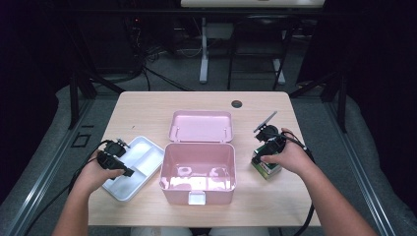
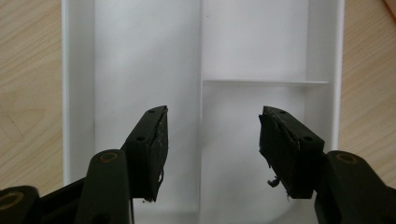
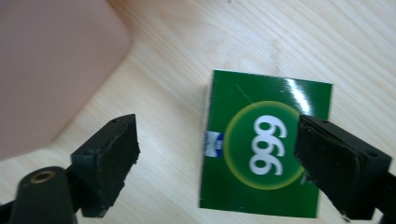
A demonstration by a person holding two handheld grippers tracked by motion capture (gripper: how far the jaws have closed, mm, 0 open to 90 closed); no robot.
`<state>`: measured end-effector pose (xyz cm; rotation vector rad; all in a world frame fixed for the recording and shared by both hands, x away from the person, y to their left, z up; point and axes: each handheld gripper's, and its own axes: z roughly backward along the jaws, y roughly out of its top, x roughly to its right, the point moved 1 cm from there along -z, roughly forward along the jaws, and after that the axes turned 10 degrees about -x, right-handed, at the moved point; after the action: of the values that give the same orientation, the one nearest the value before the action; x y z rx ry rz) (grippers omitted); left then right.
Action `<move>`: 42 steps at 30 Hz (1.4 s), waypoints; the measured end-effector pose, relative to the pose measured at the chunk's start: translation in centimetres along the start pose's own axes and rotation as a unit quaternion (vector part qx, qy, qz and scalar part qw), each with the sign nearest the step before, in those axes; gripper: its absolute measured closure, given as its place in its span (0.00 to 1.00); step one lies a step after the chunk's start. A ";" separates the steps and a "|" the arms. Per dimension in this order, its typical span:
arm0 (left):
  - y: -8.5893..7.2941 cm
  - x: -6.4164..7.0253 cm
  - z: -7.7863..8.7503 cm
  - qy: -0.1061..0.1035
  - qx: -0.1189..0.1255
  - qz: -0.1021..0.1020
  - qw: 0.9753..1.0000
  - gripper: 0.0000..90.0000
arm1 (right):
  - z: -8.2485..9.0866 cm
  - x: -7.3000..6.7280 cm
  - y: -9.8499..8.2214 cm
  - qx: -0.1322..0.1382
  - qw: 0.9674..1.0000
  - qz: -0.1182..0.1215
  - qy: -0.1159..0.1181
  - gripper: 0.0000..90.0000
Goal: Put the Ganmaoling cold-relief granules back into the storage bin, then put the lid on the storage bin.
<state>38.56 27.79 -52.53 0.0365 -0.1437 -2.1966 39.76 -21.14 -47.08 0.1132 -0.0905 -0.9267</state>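
At the left of the pink box (image 1: 197, 172), which serves as the landmark in the middle of the table (image 1: 147, 105), a white tray (image 1: 140, 160) is laid flat on the wood, its near corner just beside the box's left wall. The tray is divided by thin walls into one long compartment and two shorter ones, as is seen in the left gripper view (image 2: 261, 46). The left gripper (image 1: 114, 158) is held over the tray by the left hand (image 1: 93, 174), to the left of the box. Its jaws are spread wide and released, and nothing is caught between them; only the bare tray floor is seen in the gap (image 2: 212, 154).

The pink box itself is stood open, with its lid (image 1: 200, 126) thrown back flat on the table behind it. A white latch (image 1: 196, 198) is fixed at the middle of its near wall.

To the right of the box, well clear of its right wall, a green packet (image 1: 265, 169) is laid on the table. In the right gripper view it is shown lying flat with white digits printed in a yellow-ringed circle (image 3: 266, 144), and a rounded corner of the box (image 3: 56, 70) is seen at upper left. The right gripper (image 1: 268, 147) is held above the packet by the right hand (image 1: 290, 157). Its jaws are parted and released: one is set over bare wood beside the packet, the other over the packet's far edge, and the packet is not gripped.
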 end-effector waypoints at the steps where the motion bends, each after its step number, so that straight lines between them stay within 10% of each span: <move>1: 0.0 0.1 0.1 -0.002 0.000 -0.002 1.000 0.47 | -0.1 0.1 0.1 -0.008 1.000 -0.002 -0.004 0.11; 16: -0.3 0.2 0.8 -0.017 0.022 -0.005 1.000 0.48 | -2.5 2.1 0.9 -0.084 0.996 -0.015 0.009 0.00; 42: -0.6 -0.1 1.3 -0.021 0.038 0.002 0.999 0.48 | -3.5 3.8 1.0 -0.096 0.994 -0.049 0.026 0.14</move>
<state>38.03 28.36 -51.31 0.0318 -0.2497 -2.1891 43.25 -23.42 -50.27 -0.0373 0.0532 -1.0247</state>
